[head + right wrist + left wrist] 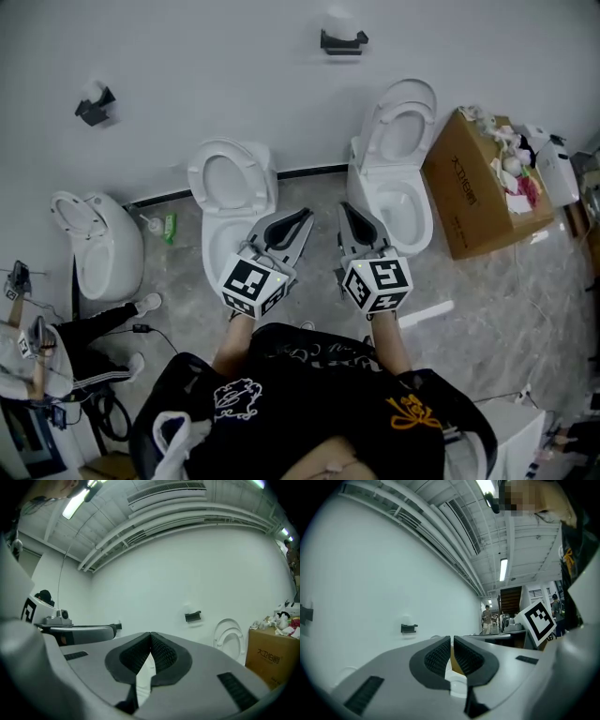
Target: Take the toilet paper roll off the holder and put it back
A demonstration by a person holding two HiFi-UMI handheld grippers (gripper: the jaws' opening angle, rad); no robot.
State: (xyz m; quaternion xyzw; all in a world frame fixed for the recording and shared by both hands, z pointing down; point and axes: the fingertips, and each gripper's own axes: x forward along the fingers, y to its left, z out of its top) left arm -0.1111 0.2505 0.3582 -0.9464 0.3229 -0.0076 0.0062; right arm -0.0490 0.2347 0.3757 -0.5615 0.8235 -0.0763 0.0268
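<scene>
Toilet paper roll [341, 21] is seen sitting on the black holder [344, 41] fixed to the white wall, well beyond both grippers. The right gripper [151, 633] is held level, its jaws brought together at the tips with nothing gripped. The left gripper [452, 637] is held level beside it, its jaws parted by only a narrow slit, with nothing between them.

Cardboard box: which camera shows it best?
Head view. The whole box shows there, top open and stuffed, beside a toilet. Right gripper view catches only part of it at the frame's right edge. Left gripper view shows no box clearly.
</scene>
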